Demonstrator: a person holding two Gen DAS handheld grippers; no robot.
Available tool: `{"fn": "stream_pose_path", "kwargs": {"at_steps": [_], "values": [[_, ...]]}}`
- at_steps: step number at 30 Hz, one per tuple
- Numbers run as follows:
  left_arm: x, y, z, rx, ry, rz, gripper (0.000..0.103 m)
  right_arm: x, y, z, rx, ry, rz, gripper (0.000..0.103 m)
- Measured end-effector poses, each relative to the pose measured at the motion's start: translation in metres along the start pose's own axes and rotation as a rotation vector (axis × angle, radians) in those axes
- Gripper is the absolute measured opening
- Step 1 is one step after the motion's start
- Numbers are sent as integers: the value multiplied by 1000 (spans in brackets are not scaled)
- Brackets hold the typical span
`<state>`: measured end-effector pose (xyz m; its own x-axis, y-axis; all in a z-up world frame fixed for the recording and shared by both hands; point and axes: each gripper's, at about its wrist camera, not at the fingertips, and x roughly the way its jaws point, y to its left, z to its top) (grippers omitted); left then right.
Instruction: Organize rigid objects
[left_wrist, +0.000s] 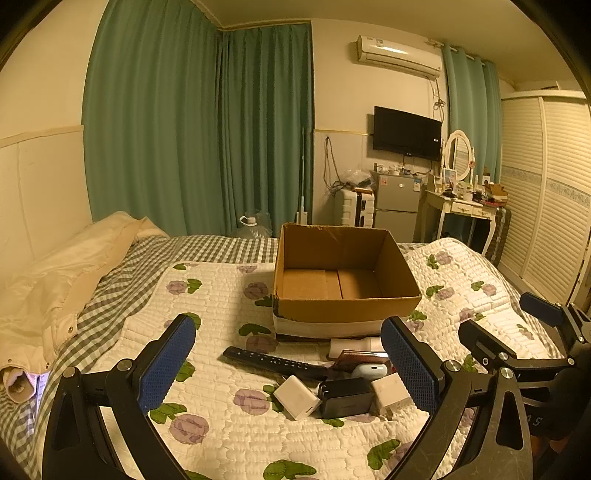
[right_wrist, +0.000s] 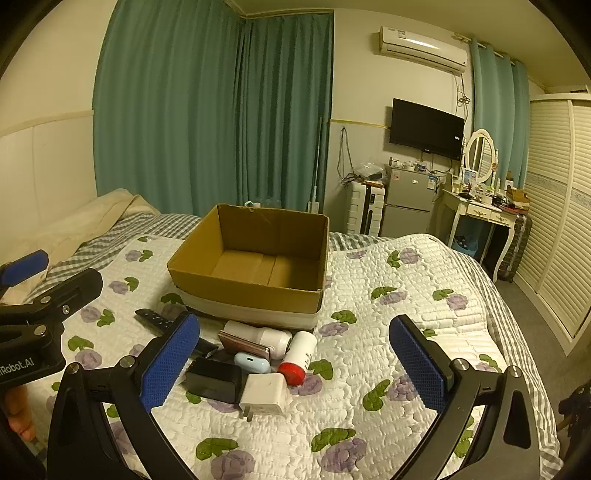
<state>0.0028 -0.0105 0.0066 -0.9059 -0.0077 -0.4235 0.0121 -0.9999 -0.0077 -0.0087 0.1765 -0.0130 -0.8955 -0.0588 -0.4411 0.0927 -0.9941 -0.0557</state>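
An empty open cardboard box (left_wrist: 347, 314) (right_wrist: 243, 295) sits on the floral quilt. In front of it lies a cluster: a black remote (left_wrist: 273, 362) (right_wrist: 153, 318), a black charger (left_wrist: 345, 398) (right_wrist: 214, 379), two white plug adapters (left_wrist: 296, 397) (left_wrist: 390, 394), one shown in the right wrist view (right_wrist: 264, 395), a light blue earbud case (left_wrist: 369, 369) (right_wrist: 253, 362), a white bottle (right_wrist: 258, 338), a red-capped white tube (right_wrist: 298, 358) and a brown wallet (right_wrist: 243, 349). My left gripper (left_wrist: 288, 369) is open and empty above the cluster. My right gripper (right_wrist: 295, 367) is open and empty, just right of it.
A cream duvet (left_wrist: 55, 288) lies at the bed's left. Beyond the bed stand a water jug (left_wrist: 253, 227), a small fridge (left_wrist: 397, 201), a dressing table (left_wrist: 461, 210) and a louvred wardrobe (left_wrist: 546, 199). Green curtains (left_wrist: 199, 129) cover the far wall.
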Motion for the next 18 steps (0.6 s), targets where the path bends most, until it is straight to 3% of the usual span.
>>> {"fn": "stream_pose_path", "kwargs": {"at_steps": [12, 18], "values": [[1, 4, -3, -3, -3, 27, 103, 11, 1, -1, -19, 42, 4, 103], [25, 3, -17, 12, 63, 69, 102, 41, 4, -12, -67, 109, 6, 103]]}}
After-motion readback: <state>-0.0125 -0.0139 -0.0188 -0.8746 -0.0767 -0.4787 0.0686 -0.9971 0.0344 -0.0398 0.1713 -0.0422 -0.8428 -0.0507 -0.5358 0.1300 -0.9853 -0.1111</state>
